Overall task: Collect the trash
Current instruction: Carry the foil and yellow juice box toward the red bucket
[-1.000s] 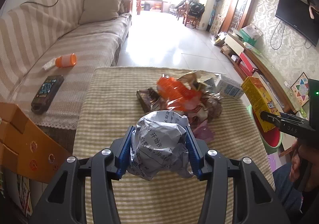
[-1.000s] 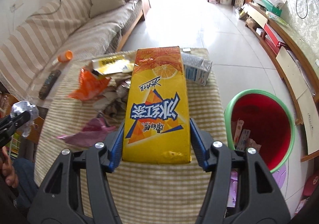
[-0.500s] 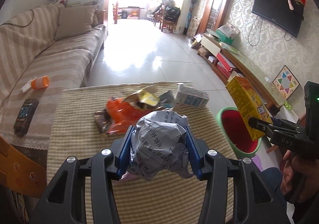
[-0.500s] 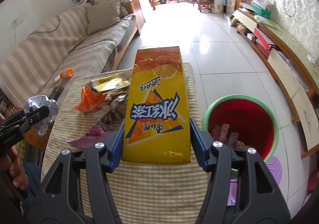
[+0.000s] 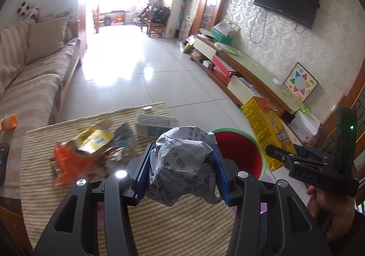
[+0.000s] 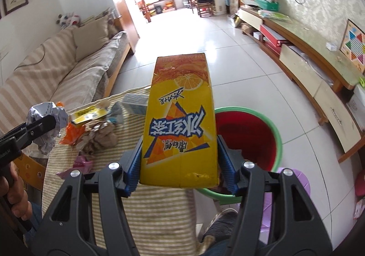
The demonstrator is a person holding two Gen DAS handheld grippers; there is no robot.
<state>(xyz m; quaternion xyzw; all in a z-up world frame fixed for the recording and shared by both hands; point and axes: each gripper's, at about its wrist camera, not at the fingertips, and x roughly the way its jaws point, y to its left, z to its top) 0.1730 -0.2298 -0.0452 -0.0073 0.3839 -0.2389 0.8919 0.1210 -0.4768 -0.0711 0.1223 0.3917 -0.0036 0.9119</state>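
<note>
The left gripper [image 5: 181, 170] clamps a crumpled paper ball [image 5: 183, 164] near the red bin [image 5: 239, 153]; the right gripper [image 6: 179, 164] pinches a yellow drink carton [image 6: 180, 123] beside it — released early, either could land on the table [image 5: 159, 221] or floor.

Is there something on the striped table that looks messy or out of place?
Yes. Loose trash lies heaped on the table: a torn orange wrapper, a yellow packet and a small carton lying on its side.
</note>
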